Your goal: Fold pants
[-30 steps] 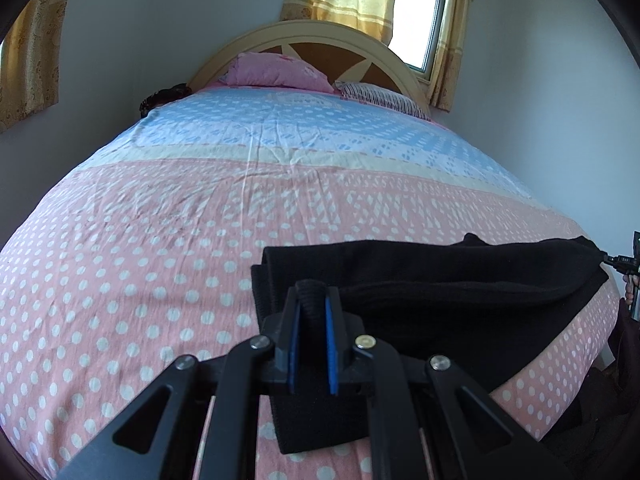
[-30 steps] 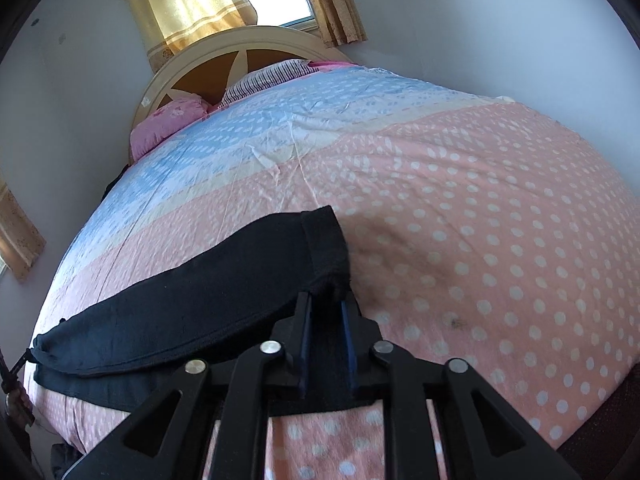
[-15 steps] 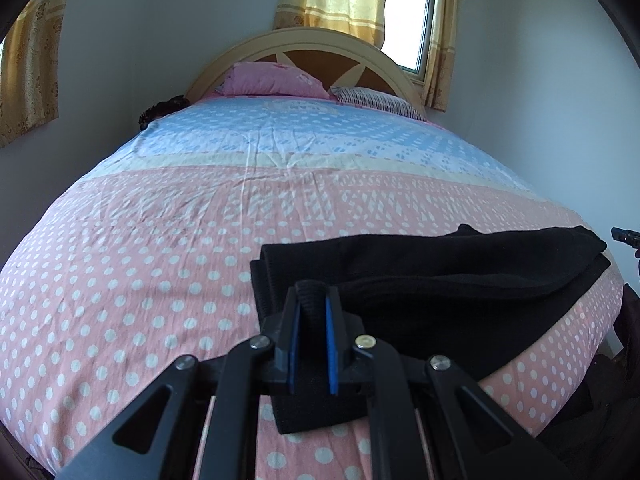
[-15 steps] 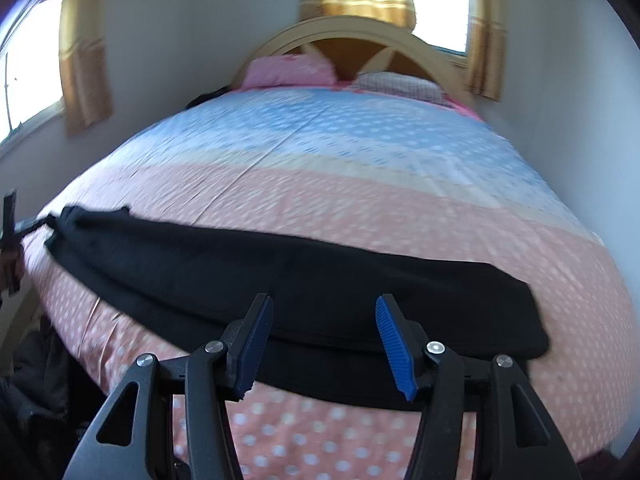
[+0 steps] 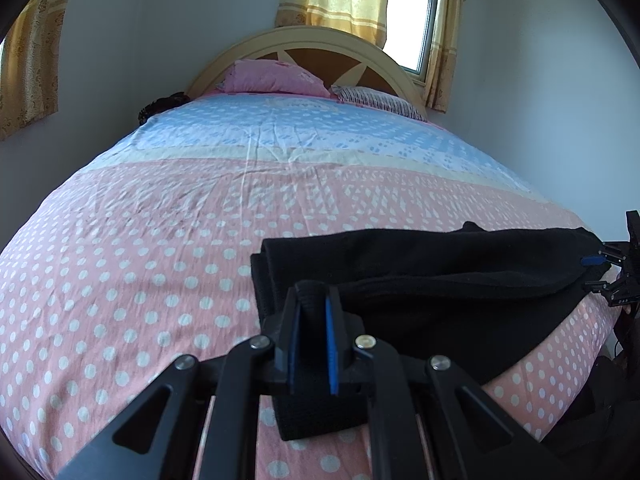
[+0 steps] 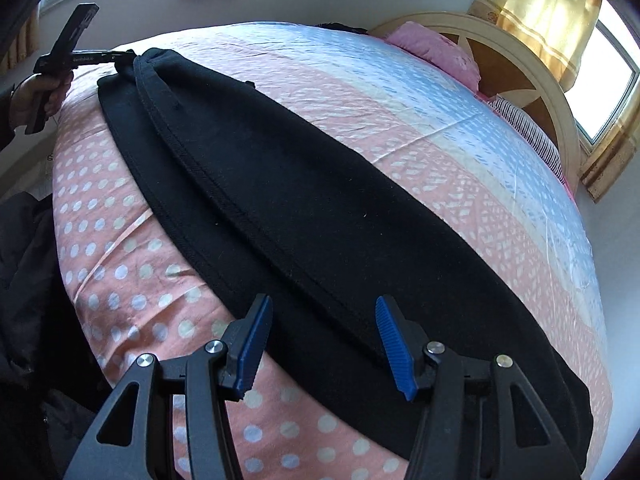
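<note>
Black pants (image 5: 440, 276) lie folded lengthwise across the near end of the bed, one leg on the other. My left gripper (image 5: 313, 304) is shut on a fold of the pants at their left end. In the right wrist view the pants (image 6: 320, 184) run from far left to near right. My right gripper (image 6: 320, 320) is open and empty, hovering over the near seam edge. The left gripper (image 6: 120, 58) shows there at the far end, still pinching the cloth. The right gripper (image 5: 608, 268) shows at the right edge of the left wrist view.
The bed has a pink and blue dotted sheet (image 5: 160, 260). A pink pillow (image 5: 276, 78) and a striped pillow (image 5: 380, 100) lie by the wooden headboard (image 5: 312, 46). Dark clothing (image 6: 28, 280) hangs beside the bed. Walls stand close on the right.
My right gripper let go of the pants' right end, opened, and swung around along the near edge toward the middle. My left gripper kept its hold and barely moved.
</note>
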Tool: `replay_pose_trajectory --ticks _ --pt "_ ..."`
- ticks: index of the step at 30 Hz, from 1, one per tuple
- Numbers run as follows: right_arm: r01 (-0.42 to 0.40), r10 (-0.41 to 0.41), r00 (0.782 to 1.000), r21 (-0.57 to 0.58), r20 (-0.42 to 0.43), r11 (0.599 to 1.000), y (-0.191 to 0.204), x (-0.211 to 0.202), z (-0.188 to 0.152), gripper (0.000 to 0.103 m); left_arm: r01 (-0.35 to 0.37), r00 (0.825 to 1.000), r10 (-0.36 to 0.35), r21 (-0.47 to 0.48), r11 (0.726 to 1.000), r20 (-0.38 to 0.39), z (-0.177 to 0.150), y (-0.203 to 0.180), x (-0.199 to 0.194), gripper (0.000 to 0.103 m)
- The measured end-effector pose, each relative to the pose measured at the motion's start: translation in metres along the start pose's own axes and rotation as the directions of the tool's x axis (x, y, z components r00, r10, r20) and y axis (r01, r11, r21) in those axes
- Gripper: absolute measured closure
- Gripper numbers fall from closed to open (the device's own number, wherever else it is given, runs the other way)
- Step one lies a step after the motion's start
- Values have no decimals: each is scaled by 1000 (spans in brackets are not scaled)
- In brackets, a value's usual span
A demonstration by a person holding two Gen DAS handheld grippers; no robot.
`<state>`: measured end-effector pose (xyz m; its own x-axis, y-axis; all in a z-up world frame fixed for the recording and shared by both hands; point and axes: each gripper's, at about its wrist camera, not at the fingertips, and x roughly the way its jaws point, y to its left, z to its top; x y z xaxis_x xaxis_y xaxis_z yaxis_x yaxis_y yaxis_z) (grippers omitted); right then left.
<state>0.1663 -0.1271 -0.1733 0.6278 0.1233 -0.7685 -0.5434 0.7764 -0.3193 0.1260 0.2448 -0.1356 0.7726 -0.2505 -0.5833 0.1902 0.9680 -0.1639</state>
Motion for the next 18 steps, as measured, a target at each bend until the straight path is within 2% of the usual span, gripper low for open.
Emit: replay_pose_trajectory --ticks 3,5,12,15,18 --pt "-17 17 1000 36 -14 999 -5 8 8 60 2 1000 -2 4 1000 -1 2 0 0 91" --pt "-48 49 999 65 -9 997 -10 8 12 97 1 1000 0 22 1000 -7 3 -2 0 91" --pt "-84 77 994 93 73 992 -14 -33 17 99 45 997 -46 15 999 57 10 3 -32 91" --pt "-118 115 992 92 42 989 -6 -28 7 99 54 998 -54 15 998 23 0 4 -29 91" --pt "-104 105 994 57 -5 993 2 -12 -1 99 56 998 -56 3 998 -2 -14 5 -24 91"
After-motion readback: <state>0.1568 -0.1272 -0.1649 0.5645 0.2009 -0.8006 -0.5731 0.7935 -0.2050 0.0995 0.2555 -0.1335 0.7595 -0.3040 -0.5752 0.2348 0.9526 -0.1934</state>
